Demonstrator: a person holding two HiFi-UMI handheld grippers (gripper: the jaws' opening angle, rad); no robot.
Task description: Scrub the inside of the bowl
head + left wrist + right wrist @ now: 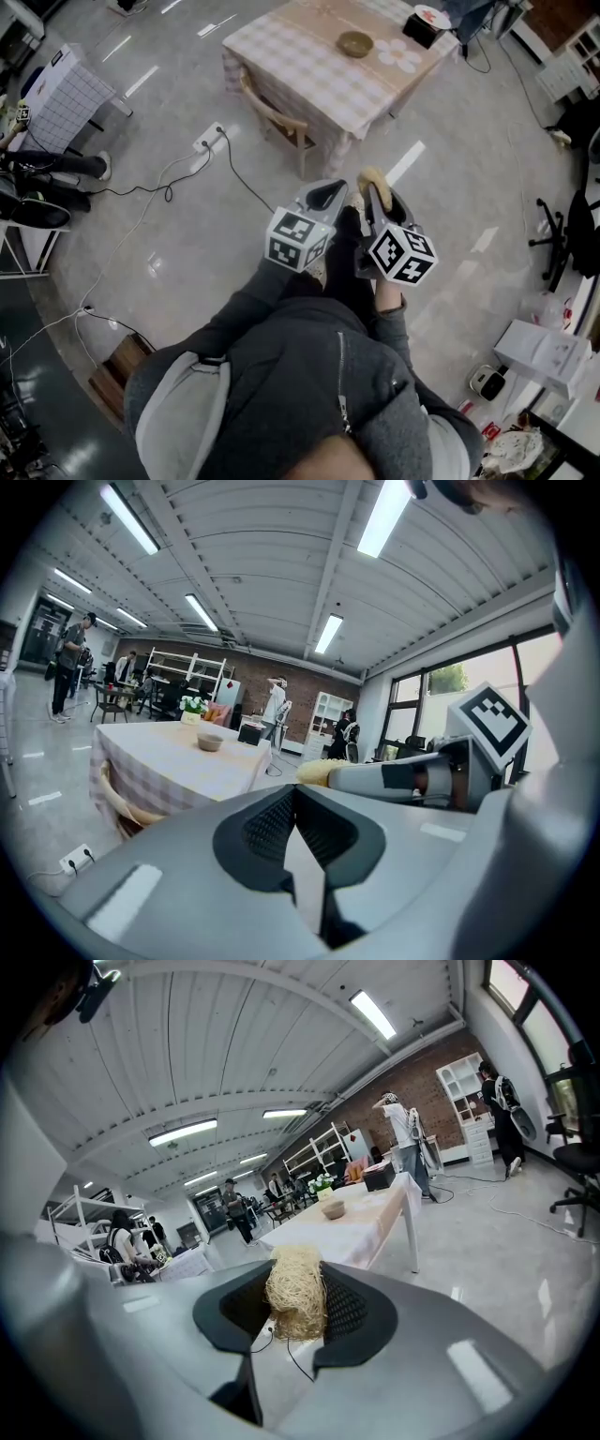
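Observation:
A small brown bowl point(354, 43) stands on a table with a checked cloth point(309, 66), far ahead of me across the floor. In the left gripper view the bowl point(210, 742) is small and distant; the right gripper view shows the bowl point(332, 1209) on that table too. My right gripper point(375, 190) is shut on a straw-coloured fibre scrubber point(295, 1293), which sticks out past its fingertips point(372, 176). My left gripper point(327, 195) is shut with nothing in it, its pads point(272, 822) meeting. Both grippers are held close together at chest height.
A wooden chair point(272, 117) is tucked at the table's near side. A power strip point(208, 141) and cables lie on the floor to the left. A black box point(422, 28) sits on the table's far end. An office chair point(562, 230) stands at the right. People stand in the background.

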